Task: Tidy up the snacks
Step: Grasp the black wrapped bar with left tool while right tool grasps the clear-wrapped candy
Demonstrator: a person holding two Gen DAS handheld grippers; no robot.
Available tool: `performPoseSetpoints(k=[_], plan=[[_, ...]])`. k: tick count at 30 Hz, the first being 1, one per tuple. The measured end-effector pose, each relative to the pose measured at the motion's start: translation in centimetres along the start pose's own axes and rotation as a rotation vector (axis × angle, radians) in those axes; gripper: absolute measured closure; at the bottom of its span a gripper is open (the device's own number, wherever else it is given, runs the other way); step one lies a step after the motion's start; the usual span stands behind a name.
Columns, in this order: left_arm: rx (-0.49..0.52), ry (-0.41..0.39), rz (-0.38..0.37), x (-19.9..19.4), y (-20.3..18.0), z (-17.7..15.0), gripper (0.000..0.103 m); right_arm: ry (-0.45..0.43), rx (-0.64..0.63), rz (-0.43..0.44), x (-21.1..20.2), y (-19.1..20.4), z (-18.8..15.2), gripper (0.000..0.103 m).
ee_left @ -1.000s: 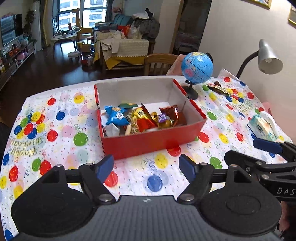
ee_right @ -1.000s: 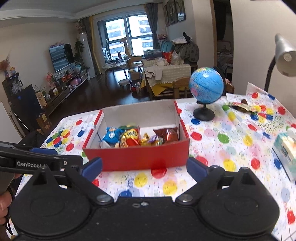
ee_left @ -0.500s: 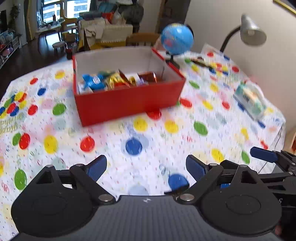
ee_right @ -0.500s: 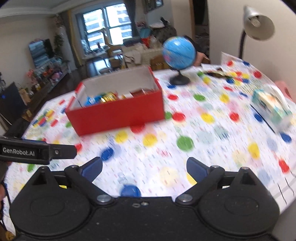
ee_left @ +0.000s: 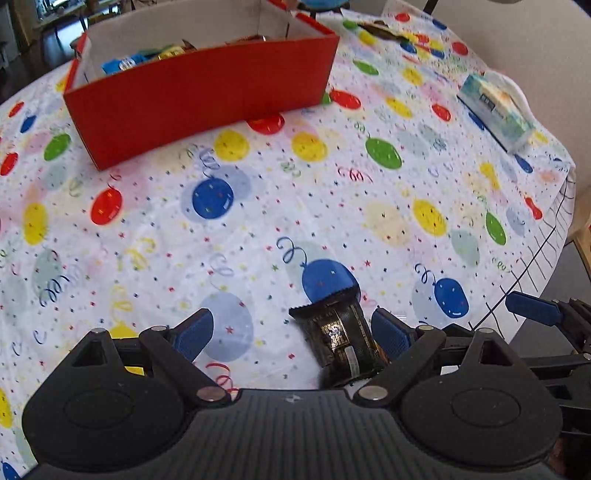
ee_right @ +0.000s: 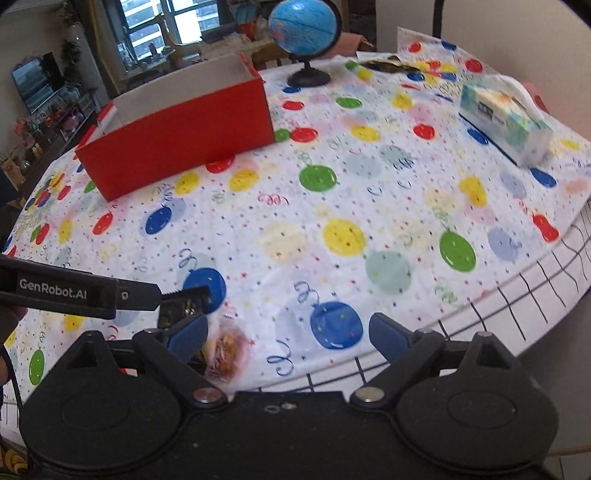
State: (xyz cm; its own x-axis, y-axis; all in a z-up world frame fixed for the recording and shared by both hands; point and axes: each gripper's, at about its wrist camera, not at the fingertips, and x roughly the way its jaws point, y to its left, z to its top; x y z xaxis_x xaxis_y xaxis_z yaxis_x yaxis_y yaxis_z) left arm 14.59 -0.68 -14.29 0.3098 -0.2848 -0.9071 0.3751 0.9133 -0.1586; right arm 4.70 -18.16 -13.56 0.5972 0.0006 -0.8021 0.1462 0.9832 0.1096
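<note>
Both sets of jaws stand spread, nothing pinched. Left gripper (ee_left: 291, 332) now sits low over the near edge of the tabletop; a second ago it faced the red box (ee_left: 207, 88) at close range, so both tools have drawn back toward the near edge and dropped. Dark packet (ee_left: 338, 338) has come into view, lying flat on the cloth (ee_left: 388, 221) inside the left gripper's opening, close against the inner face of the right-hand finger; contact cannot be told. Right gripper (ee_right: 286, 334) hangs just beside it over the same edge, holding nothing; a blurred pinkish-brown wrapper (ee_right: 225, 349) lies by its left finger, kind unclear. Box stands toward the far left of the table with several snacks (ee_left: 147, 59) already inside. One more wrapper (ee_right: 384, 62) lies near the far edge, by the globe (ee_right: 304, 26). Tissue pack (ee_right: 506, 118) is at the right edge, not part of the job. Judgement: the task has shifted from the box to fetching loose items; next step is likely closing the left jaws on the dark packet. It sits off-centre in the opening, so a small sideways correction may be needed before closing. The flat, slick foil could slide on the cloth.
</note>
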Motion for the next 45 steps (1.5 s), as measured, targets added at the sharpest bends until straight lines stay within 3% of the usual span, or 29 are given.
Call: performPoseSetpoints(k=[11,18,21,23,29,32,39,41,43,45], plan=[[-0.005,0.073,0.044,3.0,-1.4,0.0,0.010,0.040,0.054,-0.004,0.3,-1.6,-0.8,0.012],[-0.032,0.067,0.027,3.3,-1.2,-0.4,0.011,0.067,0.030,0.035,0.9,-0.7,-0.9,0.018],[-0.027,0.056,-0.007,3.1,-1.2,-0.6,0.023,0.083,0.026,0.057,1.4,-0.3,-1.0,0.022],[-0.028,0.054,-0.027,3.0,-1.1,-0.8,0.039,0.094,0.020,0.072,1.8,0.0,-0.9,0.024],[-0.045,0.049,-0.056,2.6,-0.3,-0.9,0.062,0.131,0.001,0.116,3.1,1.1,-0.9,0.041],[-0.051,0.044,-0.034,2.4,0.3,-1.0,0.067,0.137,-0.012,0.138,3.4,1.7,-0.8,0.048],[-0.107,0.029,0.002,1.7,2.7,-1.7,0.068,0.143,-0.048,0.168,4.1,3.3,-0.7,0.062],[-0.122,0.025,0.014,1.5,3.3,-1.8,0.068,0.141,-0.053,0.162,4.2,3.6,-0.6,0.068],[-0.134,0.022,0.024,1.3,3.8,-1.9,0.068,0.143,-0.064,0.153,4.3,3.8,-0.6,0.082],[-0.144,0.019,0.036,1.2,4.3,-2.1,0.068,0.144,-0.085,0.138,4.3,4.2,-0.7,0.087]])
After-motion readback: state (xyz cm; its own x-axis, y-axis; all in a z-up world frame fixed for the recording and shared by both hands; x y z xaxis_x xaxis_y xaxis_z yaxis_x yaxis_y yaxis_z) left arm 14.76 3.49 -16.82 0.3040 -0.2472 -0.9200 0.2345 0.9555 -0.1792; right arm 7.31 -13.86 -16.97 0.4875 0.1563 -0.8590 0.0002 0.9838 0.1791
